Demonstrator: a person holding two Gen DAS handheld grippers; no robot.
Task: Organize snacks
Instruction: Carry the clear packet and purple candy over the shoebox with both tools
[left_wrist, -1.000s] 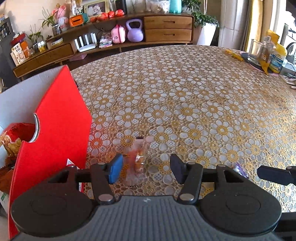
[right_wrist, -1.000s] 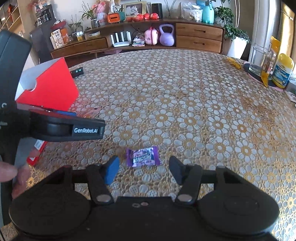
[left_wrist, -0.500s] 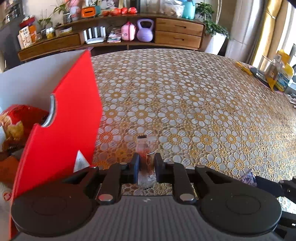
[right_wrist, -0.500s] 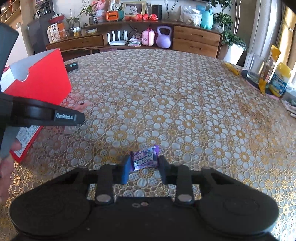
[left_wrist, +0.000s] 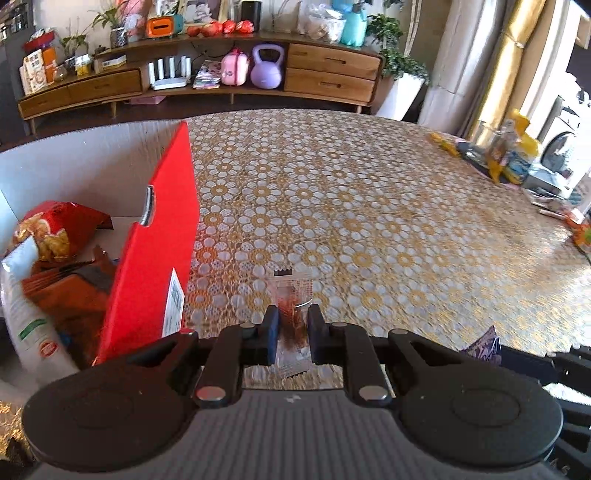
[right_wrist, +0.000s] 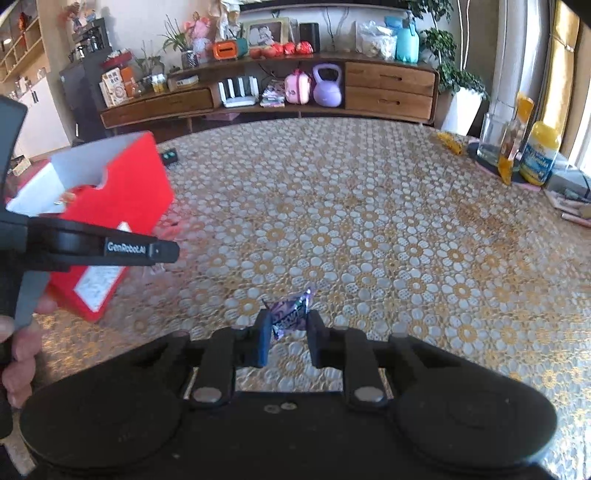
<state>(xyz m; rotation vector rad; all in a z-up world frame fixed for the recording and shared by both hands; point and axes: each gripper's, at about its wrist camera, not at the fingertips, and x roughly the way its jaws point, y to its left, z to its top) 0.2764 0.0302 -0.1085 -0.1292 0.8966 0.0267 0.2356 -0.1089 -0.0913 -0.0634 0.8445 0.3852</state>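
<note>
My left gripper (left_wrist: 292, 332) is shut on a clear snack packet with reddish contents (left_wrist: 291, 295), held above the table just right of the red box (left_wrist: 155, 258). The open box holds a red chip bag (left_wrist: 51, 229) and other packs. My right gripper (right_wrist: 288, 332) is shut on a purple candy wrapper (right_wrist: 290, 314) and holds it above the floral tablecloth (right_wrist: 369, 229). The red box (right_wrist: 122, 199) lies to its left, partly behind the left gripper's body (right_wrist: 110, 247). The purple candy also shows in the left wrist view (left_wrist: 484, 345).
A glass jar (right_wrist: 493, 142), a yellow bottle (right_wrist: 539, 153) and other items stand at the table's far right edge. A small dark object (right_wrist: 170, 157) lies behind the box. A wooden sideboard (right_wrist: 280, 88) stands beyond the table.
Both grippers closed on their snacks and lifted them off the table. The left one moved closer to the red box, so more of its inside shows.
</note>
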